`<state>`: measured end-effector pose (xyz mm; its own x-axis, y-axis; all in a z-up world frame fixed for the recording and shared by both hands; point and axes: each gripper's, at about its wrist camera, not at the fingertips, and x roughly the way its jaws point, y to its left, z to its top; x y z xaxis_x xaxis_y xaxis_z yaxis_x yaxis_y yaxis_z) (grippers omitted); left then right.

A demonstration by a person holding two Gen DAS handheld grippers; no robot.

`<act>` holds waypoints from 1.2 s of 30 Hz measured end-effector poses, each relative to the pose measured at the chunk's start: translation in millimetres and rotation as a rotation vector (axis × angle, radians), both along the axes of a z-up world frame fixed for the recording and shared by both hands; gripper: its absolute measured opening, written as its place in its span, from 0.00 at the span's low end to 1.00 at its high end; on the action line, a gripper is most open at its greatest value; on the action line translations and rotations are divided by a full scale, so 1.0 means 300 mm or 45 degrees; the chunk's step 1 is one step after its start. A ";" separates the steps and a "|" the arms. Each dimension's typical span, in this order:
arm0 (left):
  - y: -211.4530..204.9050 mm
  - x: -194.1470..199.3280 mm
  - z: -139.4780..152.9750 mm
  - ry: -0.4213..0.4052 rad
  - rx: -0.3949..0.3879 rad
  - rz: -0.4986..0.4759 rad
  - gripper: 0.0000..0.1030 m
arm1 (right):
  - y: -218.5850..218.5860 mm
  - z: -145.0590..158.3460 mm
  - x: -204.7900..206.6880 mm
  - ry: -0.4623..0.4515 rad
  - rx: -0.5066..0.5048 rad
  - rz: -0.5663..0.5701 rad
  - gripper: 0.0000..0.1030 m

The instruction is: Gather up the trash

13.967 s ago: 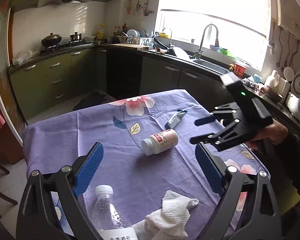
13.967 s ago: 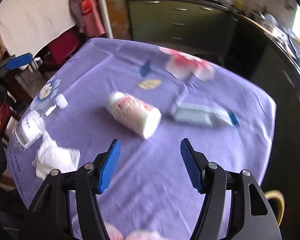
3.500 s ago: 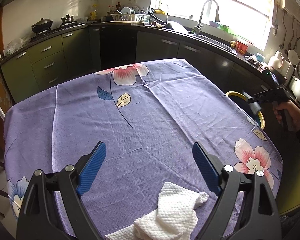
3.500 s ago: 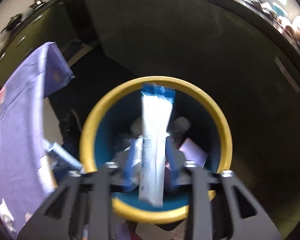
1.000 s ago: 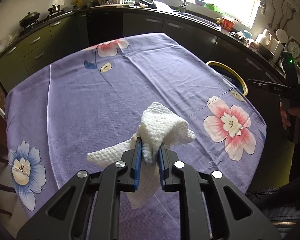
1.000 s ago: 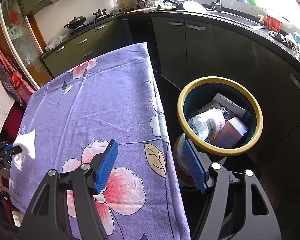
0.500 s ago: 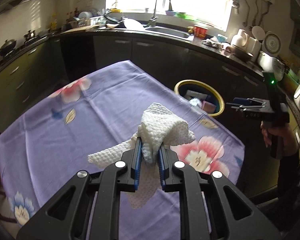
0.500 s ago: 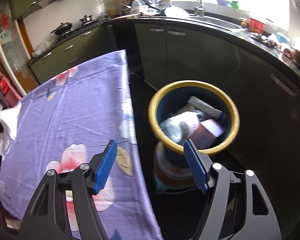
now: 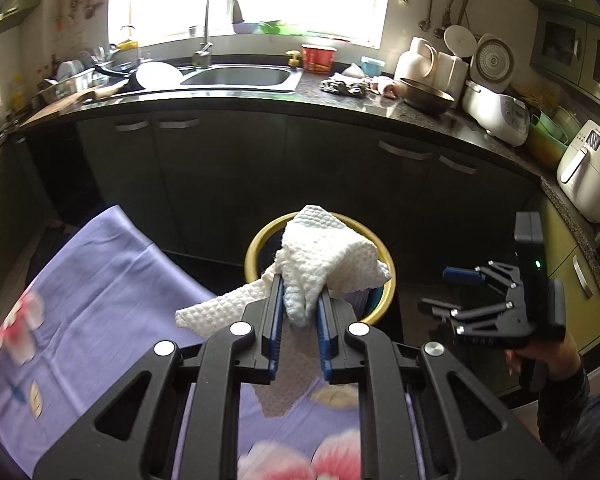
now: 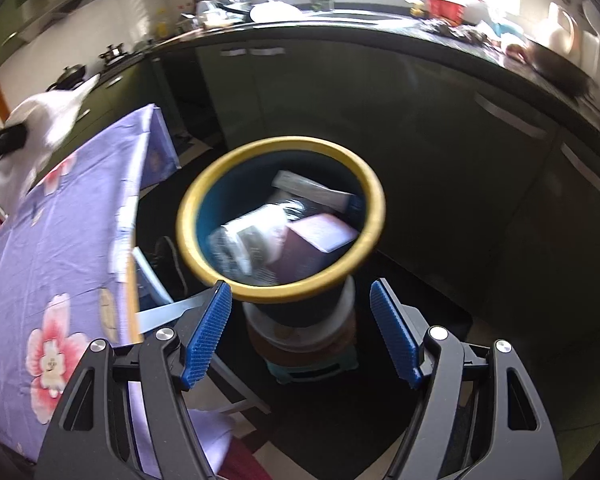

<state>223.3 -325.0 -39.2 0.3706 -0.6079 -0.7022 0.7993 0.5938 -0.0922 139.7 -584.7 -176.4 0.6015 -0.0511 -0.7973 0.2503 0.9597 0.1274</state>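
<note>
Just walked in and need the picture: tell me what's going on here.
A person is clearing trash with two handheld tools. The left tool is shut on a white paper towel, held toward the yellow-rimmed bin beside the purple-clothed table. The right tool is open and holds nothing, near the bin, which already contains a bottle and packaging.

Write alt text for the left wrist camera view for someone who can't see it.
The left gripper is shut on a crumpled white paper towel, held in front of a yellow-rimmed trash bin beside a purple floral tablecloth. The open right gripper is at right; a kitchen sink sits behind.
</note>
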 end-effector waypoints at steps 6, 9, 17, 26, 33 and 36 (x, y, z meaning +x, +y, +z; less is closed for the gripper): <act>-0.228 0.110 -0.103 0.041 0.035 -0.032 0.14 | -0.104 -0.030 -0.009 0.023 0.014 -0.061 0.69; -0.298 0.152 -0.145 0.059 0.050 -0.025 0.14 | -0.127 -0.031 -0.010 0.023 0.011 -0.077 0.69; -0.428 0.242 -0.254 0.089 0.105 0.001 0.20 | -0.125 -0.032 0.008 0.023 0.017 -0.065 0.69; -0.364 0.203 -0.221 0.019 0.091 0.025 0.49 | -0.127 -0.003 -0.025 0.010 0.004 -0.091 0.70; -0.075 0.037 -0.074 -0.101 0.003 0.101 0.60 | -0.063 0.036 -0.048 -0.038 0.015 -0.029 0.71; 0.113 -0.037 -0.019 -0.135 -0.042 0.190 0.67 | -0.004 0.056 -0.041 -0.057 0.007 0.020 0.71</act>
<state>212.3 -291.2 -44.8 0.5292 -0.5624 -0.6353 0.7089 0.7046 -0.0333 127.3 -585.8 -159.6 0.6371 -0.0371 -0.7699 0.2293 0.9627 0.1433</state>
